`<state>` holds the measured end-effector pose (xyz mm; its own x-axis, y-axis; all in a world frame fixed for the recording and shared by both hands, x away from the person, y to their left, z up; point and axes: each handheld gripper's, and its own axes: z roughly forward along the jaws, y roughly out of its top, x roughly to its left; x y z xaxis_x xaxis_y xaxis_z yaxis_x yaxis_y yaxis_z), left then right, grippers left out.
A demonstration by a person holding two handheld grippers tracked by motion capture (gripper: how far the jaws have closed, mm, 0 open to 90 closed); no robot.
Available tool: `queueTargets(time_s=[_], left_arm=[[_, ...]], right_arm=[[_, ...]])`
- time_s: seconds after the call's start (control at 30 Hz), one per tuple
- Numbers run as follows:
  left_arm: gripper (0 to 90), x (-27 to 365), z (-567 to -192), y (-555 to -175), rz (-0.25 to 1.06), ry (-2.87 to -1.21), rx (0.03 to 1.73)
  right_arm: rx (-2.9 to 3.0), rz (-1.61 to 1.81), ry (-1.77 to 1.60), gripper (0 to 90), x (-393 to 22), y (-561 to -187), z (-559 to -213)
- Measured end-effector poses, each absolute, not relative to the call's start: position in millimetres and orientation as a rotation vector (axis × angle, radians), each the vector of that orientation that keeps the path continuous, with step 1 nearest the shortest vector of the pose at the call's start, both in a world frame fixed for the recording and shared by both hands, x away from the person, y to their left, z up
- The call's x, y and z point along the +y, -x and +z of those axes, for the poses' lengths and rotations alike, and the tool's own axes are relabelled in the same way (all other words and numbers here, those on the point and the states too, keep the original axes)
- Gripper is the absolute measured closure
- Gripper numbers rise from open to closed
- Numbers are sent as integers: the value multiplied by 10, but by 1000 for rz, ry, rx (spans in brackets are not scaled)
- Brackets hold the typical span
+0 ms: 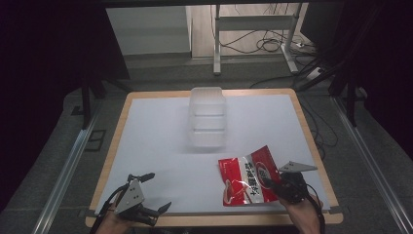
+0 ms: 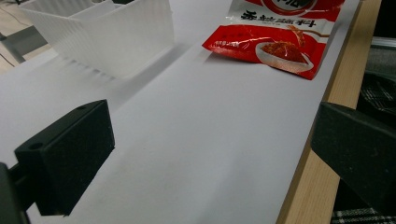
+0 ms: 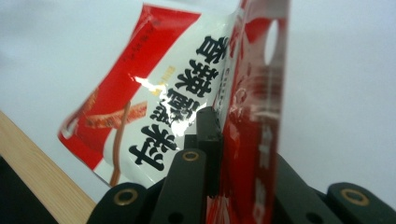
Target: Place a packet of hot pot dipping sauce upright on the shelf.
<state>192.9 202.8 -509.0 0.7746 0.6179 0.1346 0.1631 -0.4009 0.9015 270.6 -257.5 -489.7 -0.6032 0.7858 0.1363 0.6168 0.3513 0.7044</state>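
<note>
The table (image 1: 160,146), white-topped with a wooden rim, carries everything. At about twelve o'clock on it stands a clear plastic bin (image 1: 208,117), open side up, probably the place meant for the packet. At about five o'clock is the red snack packet (image 1: 248,179), its near edge raised off the table because the right gripper (image 1: 272,186) pinches it; in the right gripper view the jaws sit pressed together on the packet's edge, the rest drooping away from them. That hand comes in low from six o'clock, with the gripper pointing forward and left. At seven o'clock the left gripper (image 1: 158,191) waits idle near the table's edge, jaws spread wide with nothing between them.
</note>
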Motion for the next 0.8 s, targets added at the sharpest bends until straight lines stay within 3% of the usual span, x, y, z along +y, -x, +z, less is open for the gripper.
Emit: queueTargets(time_s=[0.8], left_arm=[[0, 2030, -5090, -1931, 574, -1959, 590]], right_arm=[[2324, 1272, -1178, 879, -2511, -2864, -4128]])
